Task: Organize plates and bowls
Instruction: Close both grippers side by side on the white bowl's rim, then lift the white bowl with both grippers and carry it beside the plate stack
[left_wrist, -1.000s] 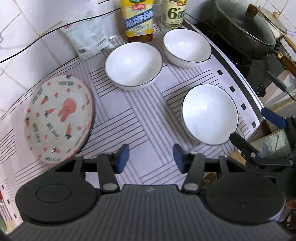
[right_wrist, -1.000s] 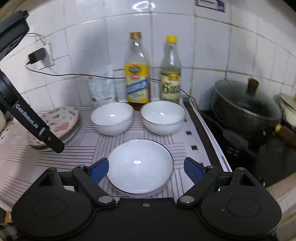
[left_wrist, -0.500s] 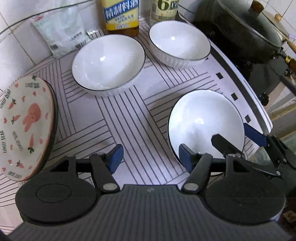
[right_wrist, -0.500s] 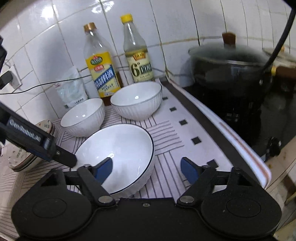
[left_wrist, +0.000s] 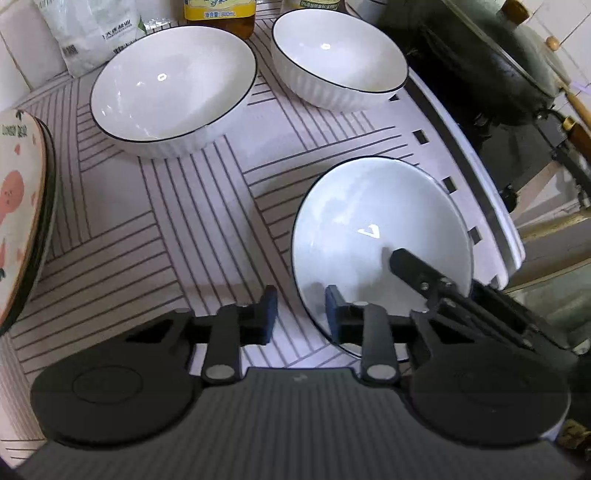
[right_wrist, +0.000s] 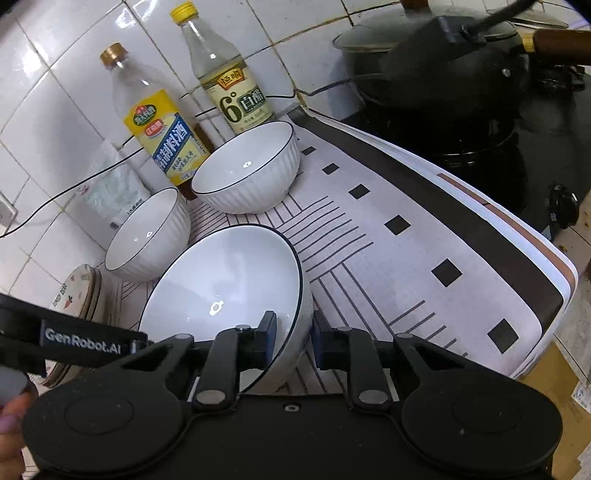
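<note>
Both tongs are matte black, with blue pads, round discs and silver pivot screws. The left tongs (left_wrist: 297, 312) have a ribbed grey body; the right tongs (right_wrist: 294, 338) sit beside a "GenRobot.AI" bar.

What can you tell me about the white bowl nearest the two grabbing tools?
The nearest bowl is glossy white, ceramic by its look, with a thin dark rim line and ribbed outside. It is empty and tilted. It sits on the striped mat, apart from the other bowls. The right gripper has one of its fingers inside the rim and one outside. The left gripper straddles its near-left rim.
</note>
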